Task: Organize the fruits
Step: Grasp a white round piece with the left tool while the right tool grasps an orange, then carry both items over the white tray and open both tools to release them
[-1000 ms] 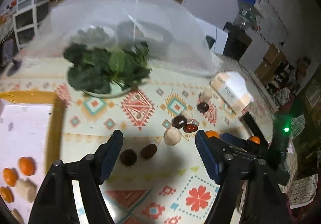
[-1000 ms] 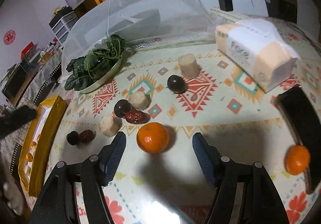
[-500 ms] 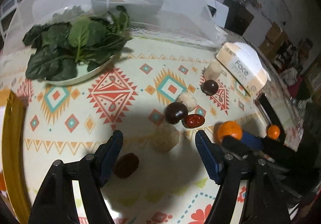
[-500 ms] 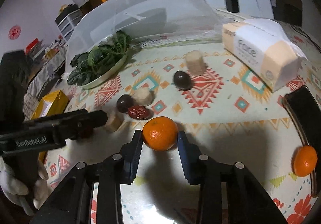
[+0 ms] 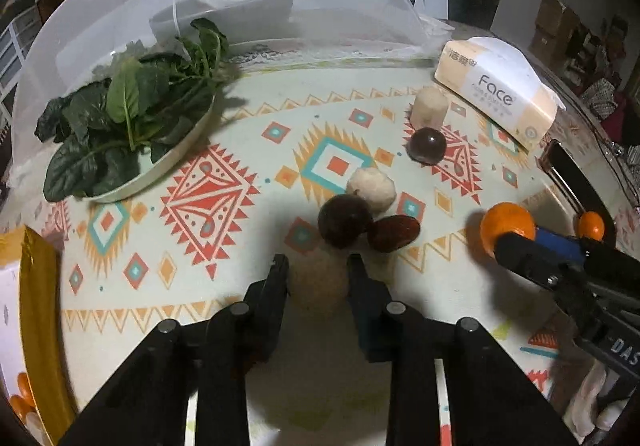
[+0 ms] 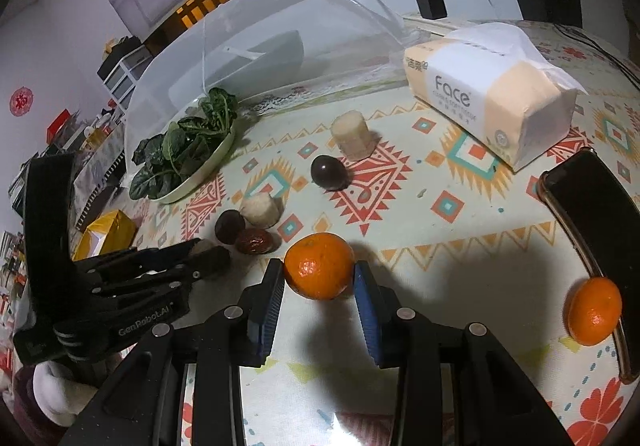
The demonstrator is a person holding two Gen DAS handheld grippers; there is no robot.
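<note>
Now both my tools have bitten — my left gripper, wide open a sec ago, is closing its jaws on the pale beige peeled fruit chunk on the patterned tablecloth, pads at both its sides. My right gripper, also spread a sec ago, is clamped on the round orange mandarin. Both fruits sit low over the cloth — lift looks next, prob. toward the yellow-rimmed box at left.
</note>
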